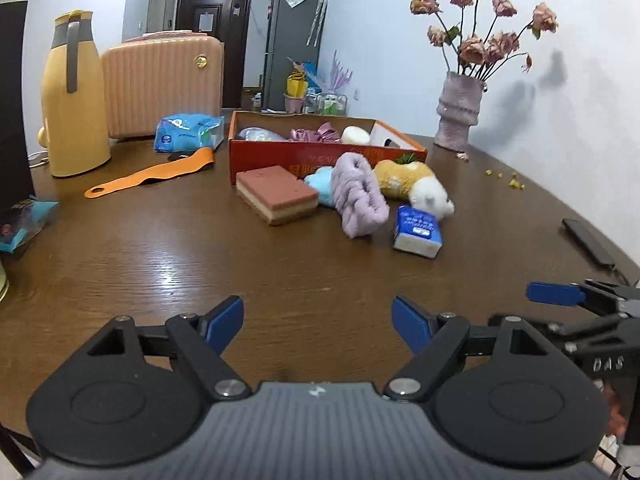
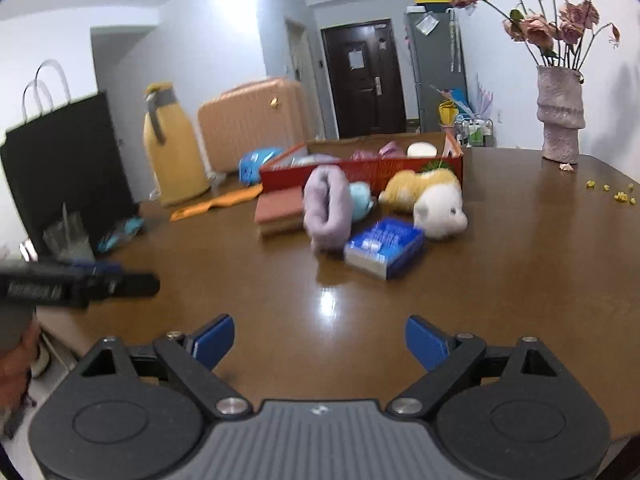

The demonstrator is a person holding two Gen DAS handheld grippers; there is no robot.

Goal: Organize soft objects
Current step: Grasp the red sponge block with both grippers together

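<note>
Bare brown desk (image 1: 168,248) between spread, empty left fingers (image 1: 318,322), right fingers (image 2: 320,342) and one red box (image 1: 320,154) fronted by six soft items.

Wood-grain table (image 1: 168,248): glossy, light glare seen. Lilac roll (image 1: 360,196) & plush toy (image 2: 432,196): fluffy cloth. Sponge block (image 1: 276,194): matt, pitted. Tissue pack (image 2: 386,246): shiny plastic wrap. Box (image 1: 320,158): printed cardboard. Vase (image 1: 458,110): rough, matt. Suitcase (image 1: 164,84): ribbed plastic.

Empty left gripper (image 1: 318,322) above table (image 1: 160,256)
</note>
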